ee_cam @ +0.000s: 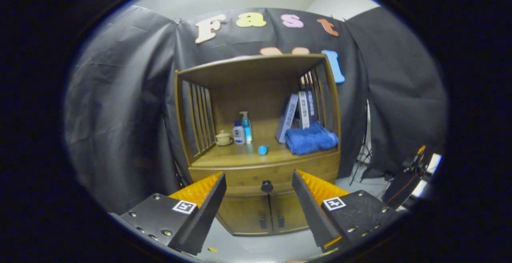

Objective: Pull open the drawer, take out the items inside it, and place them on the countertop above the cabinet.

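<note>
Held apart, with nothing between them: two-finger gripper [259,203], its fingers [208,211] framing the small dark round knob [267,186] but well short of touching it. Set in the wooden bamboo-coloured cabinet [260,167], just under the countertop shelf [240,158]: shallow wooden drawer [244,179], front flush with the cabinet face, so shut as seen. Hidden behind that front: whatever lies inside; cannot tell whether full or emptied. Fits both a drawer yet to be pulled and one closed again after emptying, since several loose things already sit on the countertop. Best taken by the knob: small, hard, likely smooth, so prone to slipping unless pinched squarely from both sides; drawer itself probably stiff and light, sliding straight outward, though the light cabinet could shift if yanked. On the countertop, inside the slatted open hutch: small cream ceramic lidded cup [223,138] near the left slats, white squat bottle [239,132] touching or just beside a blue pump bottle [247,127], small blue round cap-like object [263,150] near the front edge, folded blue soft towel [311,140] at the right, leaning books [298,113] behind it. Below the drawer: two closed cabinet doors [258,214].
</note>
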Available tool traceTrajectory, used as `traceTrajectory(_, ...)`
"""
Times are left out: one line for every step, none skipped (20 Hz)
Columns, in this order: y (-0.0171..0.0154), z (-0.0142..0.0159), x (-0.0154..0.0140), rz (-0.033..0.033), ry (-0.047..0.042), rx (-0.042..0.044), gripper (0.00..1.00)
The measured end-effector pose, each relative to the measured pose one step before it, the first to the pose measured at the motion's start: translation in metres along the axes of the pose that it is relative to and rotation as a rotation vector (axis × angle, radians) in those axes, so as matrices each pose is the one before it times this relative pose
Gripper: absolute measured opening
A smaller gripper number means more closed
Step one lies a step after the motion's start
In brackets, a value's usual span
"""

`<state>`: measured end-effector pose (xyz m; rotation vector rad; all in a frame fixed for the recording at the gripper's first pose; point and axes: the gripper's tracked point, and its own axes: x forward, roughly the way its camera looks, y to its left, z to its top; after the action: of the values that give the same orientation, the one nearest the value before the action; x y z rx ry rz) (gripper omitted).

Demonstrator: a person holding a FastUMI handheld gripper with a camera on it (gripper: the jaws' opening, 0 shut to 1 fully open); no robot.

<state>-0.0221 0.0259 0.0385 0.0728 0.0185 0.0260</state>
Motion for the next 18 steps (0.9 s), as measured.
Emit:
traceTrajectory(0.00161,0.01633,-0.00708,0.00317,-0.00956,-0.01659,0.99)
traceTrajectory(-0.00256,0.01012,-0.00789,-0.00767,-0.00251,-0.01376,0.99)
traceTrajectory(-0.00326,0.01244,-0.00804,-0.00670,-0.00944,-0.01531,0.99)
traceTrajectory(-0.00249,0.01265,-0.00334,-0.00191,-0.01420,-0.01283,0.99)
traceTrajectory(-0.00206,0.00711,-0.00618,-0.00121,-0.00739,-0.00407,0.99)
traceTrajectory(-0.00310,0.00054,-0.00738,-0.00310,0.00800,-0.00301,0.99)
traceTrajectory(-0.00119,-0.00450,-0.00620,0.00463,0.01731,0.00474,0.99)
traceTrajectory(0.00234,-0.00464,-0.00427,0.01303,0.01491,0.00765,0.99)
traceTrajectory(0.00394,-0.00257,-0.00471,0.02218,0.00789,0.01093,0.99)
traceTrajectory(-0.00057,-0.00243,-0.00279,0.00498,0.00490,0.00286,0.99)
traceTrajectory(-0.00393,-0.00239,-0.00136,-0.00478,0.00619,-0.00042,0.99)
traceTrajectory(-0.00390,-0.00351,-0.00138,-0.00288,0.01362,0.00123,0.99)
traceTrajectory(-0.00217,0.00081,-0.00209,-0.00385,0.00121,0.00343,0.99)
traceTrajectory(-0.00077,0.00483,0.00039,0.00274,-0.00919,0.00090,0.99)
traceTrajectory(0.00021,0.00563,0.00024,0.00881,-0.01377,-0.00022,0.99)
traceTrajectory(0.00108,0.00255,0.00012,0.00951,-0.00835,-0.00257,0.99)
traceTrajectory(-0.00018,0.00077,0.00006,0.00628,-0.00285,-0.00326,0.99)
traceTrajectory(0.00008,0.00040,-0.00102,0.00162,0.00306,-0.00120,0.99)
